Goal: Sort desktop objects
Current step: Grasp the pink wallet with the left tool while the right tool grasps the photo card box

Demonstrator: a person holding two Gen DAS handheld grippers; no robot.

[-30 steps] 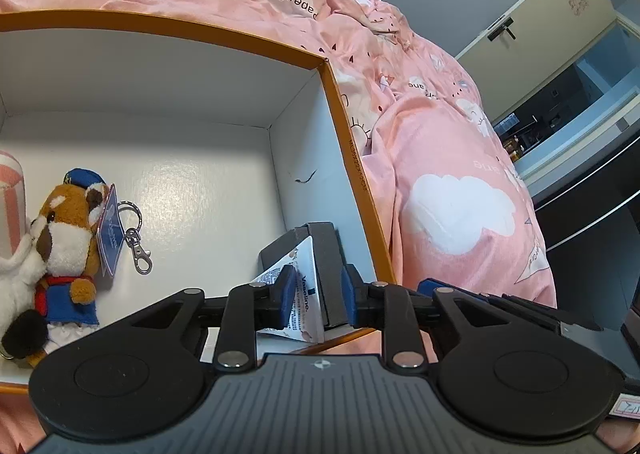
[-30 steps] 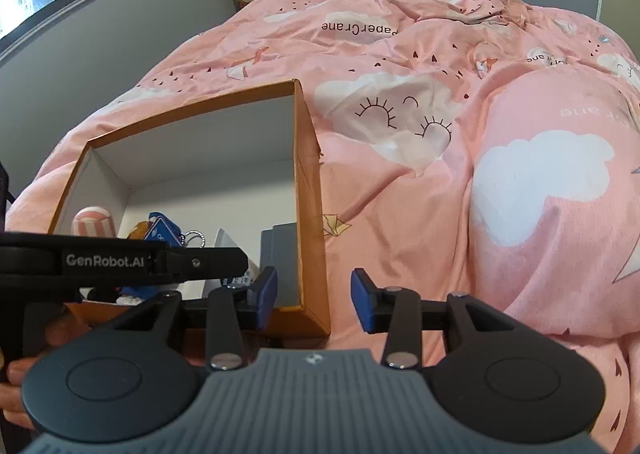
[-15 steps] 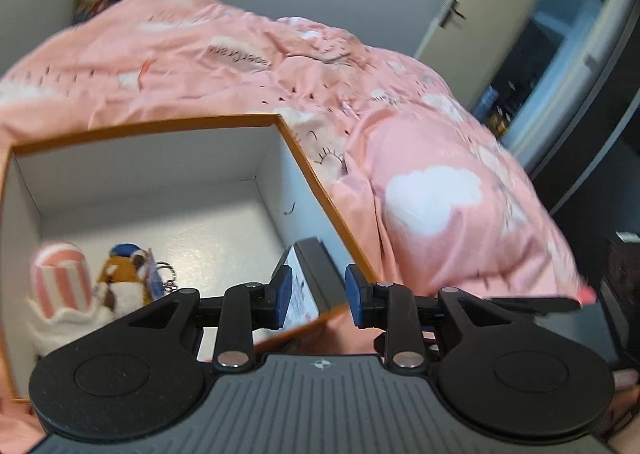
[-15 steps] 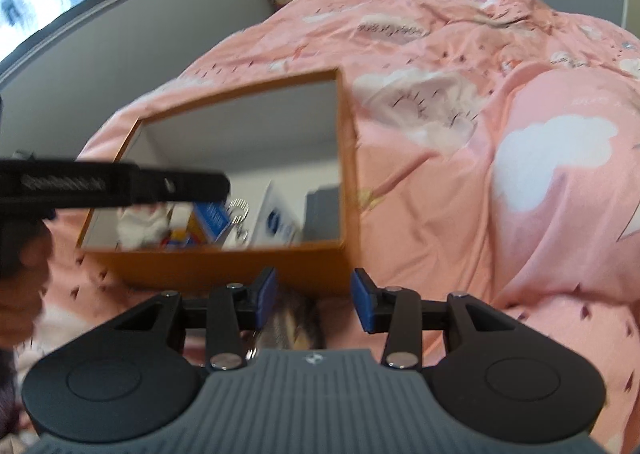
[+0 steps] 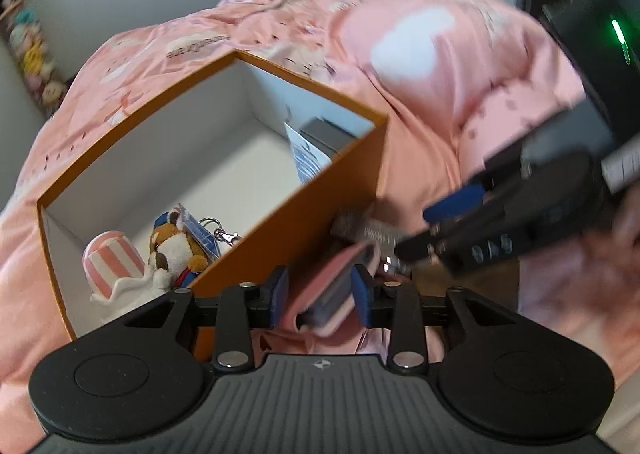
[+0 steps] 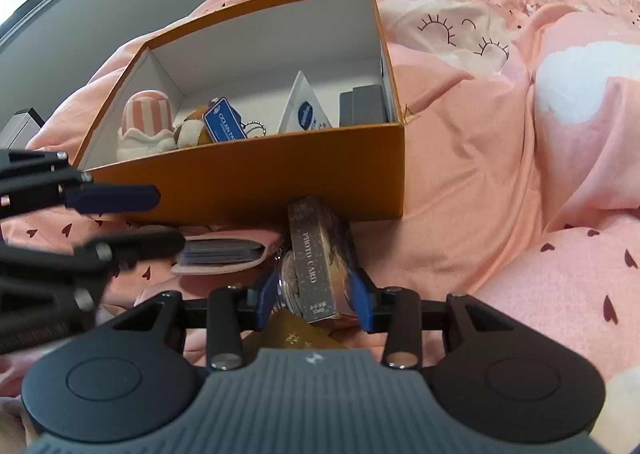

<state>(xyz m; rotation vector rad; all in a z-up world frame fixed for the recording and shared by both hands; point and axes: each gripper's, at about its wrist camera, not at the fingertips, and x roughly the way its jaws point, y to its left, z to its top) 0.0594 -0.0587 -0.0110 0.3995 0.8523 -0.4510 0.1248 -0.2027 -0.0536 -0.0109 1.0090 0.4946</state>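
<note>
An orange box (image 5: 304, 210) (image 6: 256, 182) lies on the pink bedspread. It holds a striped pink cup (image 6: 146, 114), a plush dog with a blue tag (image 6: 218, 122), a white packet (image 6: 304, 106) and a dark grey case (image 6: 366, 106). My left gripper (image 5: 320, 296) is open, its fingers either side of a pink card holder (image 5: 334, 286) (image 6: 224, 252) in front of the box. My right gripper (image 6: 312, 300) is open around a dark "PHOTO CARD" box (image 6: 322, 254), with a small glass jar (image 6: 288, 282) beside it.
The rumpled pink duvet (image 6: 500, 158) rises to the right of the box. A gold card (image 6: 292, 336) lies under the right gripper. A window and grey wall are at the far left.
Both grippers have pulled back out of the box and dropped to the objects in front of it. The left now straddles the pink card holder, the right the photo card box.
</note>
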